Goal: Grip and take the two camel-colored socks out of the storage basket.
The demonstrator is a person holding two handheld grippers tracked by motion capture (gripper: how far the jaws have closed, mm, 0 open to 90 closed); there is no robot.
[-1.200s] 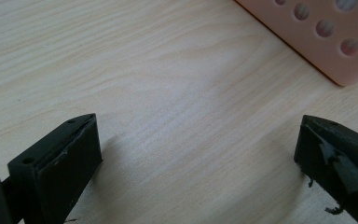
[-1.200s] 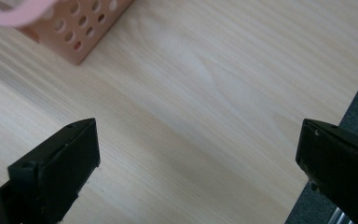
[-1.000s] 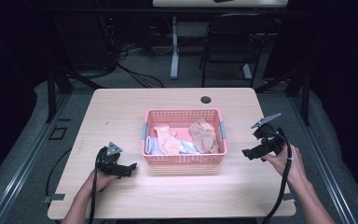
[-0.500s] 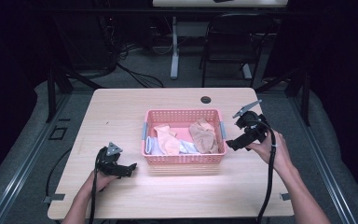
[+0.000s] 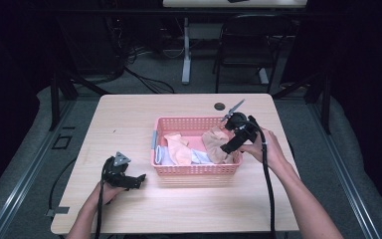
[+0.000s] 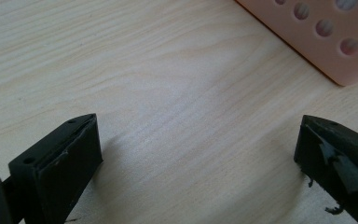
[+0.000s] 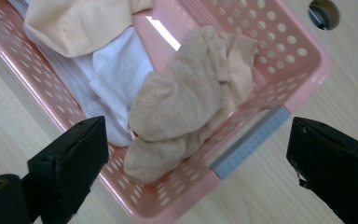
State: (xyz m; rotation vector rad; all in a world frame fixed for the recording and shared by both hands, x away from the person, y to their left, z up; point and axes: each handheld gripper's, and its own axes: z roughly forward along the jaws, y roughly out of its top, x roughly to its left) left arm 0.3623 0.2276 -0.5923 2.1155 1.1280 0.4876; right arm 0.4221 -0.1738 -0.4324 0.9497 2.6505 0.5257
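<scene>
The right gripper is hanging over the pink basket's right end, jaws spread wide, the tan sock lying directly between and below them. The left gripper, released, is resting lower left.

We see the pink basket only as one corner in the left gripper view, cut off by the top and right edges. In the right gripper view, the beige cloth covers part of the white cloth, and a peach cloth runs off the top edge.
</scene>
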